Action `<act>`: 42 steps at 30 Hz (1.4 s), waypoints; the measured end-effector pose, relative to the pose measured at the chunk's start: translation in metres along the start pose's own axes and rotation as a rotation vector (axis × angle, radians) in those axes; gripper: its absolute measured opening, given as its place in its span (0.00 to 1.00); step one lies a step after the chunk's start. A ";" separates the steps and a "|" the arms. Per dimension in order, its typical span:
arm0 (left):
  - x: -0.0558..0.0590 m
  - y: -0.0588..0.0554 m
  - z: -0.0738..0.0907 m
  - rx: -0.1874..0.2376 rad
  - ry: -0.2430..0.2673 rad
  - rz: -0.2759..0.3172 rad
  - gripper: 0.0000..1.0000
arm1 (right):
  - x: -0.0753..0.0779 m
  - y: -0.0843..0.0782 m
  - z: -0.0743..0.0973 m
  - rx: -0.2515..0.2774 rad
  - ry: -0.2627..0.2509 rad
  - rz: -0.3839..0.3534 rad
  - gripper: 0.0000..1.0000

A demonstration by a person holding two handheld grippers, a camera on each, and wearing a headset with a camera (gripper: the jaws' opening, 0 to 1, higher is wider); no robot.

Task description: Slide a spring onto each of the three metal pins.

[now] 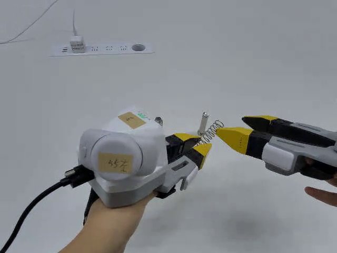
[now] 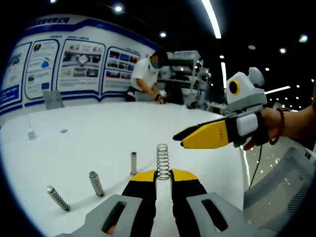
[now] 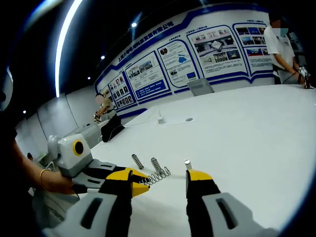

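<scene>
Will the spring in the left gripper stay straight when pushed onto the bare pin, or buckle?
Probably flexes: the spring is thin, open coil, held at one end by the left gripper. Looks light, so it may jump if released. The slim pin stands upright and might tip if nudged.

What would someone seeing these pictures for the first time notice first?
Probably the spring clamped in the yellow tips of the left gripper, low in the middle of the left gripper view, with the open right gripper pointing at it from the right. Next, the bare pin just left of it, and two sprung pins further left.
</scene>
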State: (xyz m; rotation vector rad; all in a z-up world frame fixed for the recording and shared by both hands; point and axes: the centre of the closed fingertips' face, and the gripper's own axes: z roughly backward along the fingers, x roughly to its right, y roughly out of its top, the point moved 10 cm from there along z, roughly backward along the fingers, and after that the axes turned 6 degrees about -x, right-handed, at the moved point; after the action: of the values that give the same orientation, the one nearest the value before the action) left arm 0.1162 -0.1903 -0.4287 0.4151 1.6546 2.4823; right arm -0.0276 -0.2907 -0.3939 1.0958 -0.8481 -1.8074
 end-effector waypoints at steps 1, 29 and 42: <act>0.001 0.000 0.002 0.007 -0.007 0.000 0.10 | -0.001 0.000 -0.001 0.002 0.007 -0.006 0.43; 0.008 0.012 0.037 0.199 -0.083 0.013 0.10 | -0.021 0.005 -0.009 0.085 0.273 -0.360 0.17; 0.009 0.016 0.044 0.193 -0.081 -0.038 0.10 | -0.029 0.009 -0.010 0.080 0.352 -0.371 0.11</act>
State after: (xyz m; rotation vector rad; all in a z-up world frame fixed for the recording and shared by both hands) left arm 0.1213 -0.1551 -0.3968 0.4944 1.8574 2.2559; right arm -0.0076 -0.2698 -0.3802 1.6507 -0.5340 -1.8031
